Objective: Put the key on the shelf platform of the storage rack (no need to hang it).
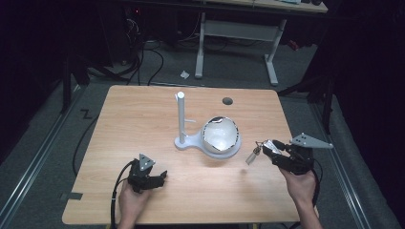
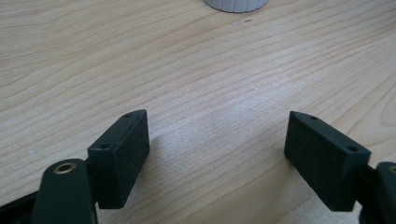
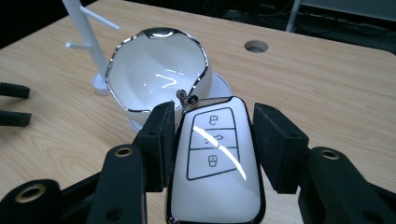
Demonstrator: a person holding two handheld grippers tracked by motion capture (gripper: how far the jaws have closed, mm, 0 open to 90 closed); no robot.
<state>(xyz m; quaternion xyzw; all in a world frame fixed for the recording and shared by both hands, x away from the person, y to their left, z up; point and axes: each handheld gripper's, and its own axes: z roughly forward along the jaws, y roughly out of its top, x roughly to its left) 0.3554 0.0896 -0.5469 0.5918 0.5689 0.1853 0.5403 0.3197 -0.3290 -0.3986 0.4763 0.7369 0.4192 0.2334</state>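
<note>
My right gripper [image 1: 271, 149] hovers over the table's right side, shut on a white car key fob [image 3: 212, 158] with black trim and three buttons. From the fob's front end a small ring and tag [image 1: 251, 155] dangle. Just ahead of it, a glossy white bowl [image 3: 154, 74] with a silver rim sits tilted on a white stand's base [image 1: 191, 142]. The stand's thin post [image 1: 181, 117] has short pegs. My left gripper [image 1: 160, 177] rests low at the table's near left. Its jaws stand wide apart over bare wood [image 2: 217, 135], with nothing between them.
The wooden table [image 1: 143, 114] has a round cable hole [image 1: 227, 101] at the back right. A white desk frame [image 1: 239, 33] and cables lie on the floor beyond the far edge. The stand's base edge [image 2: 236, 4] lies ahead of the left jaws.
</note>
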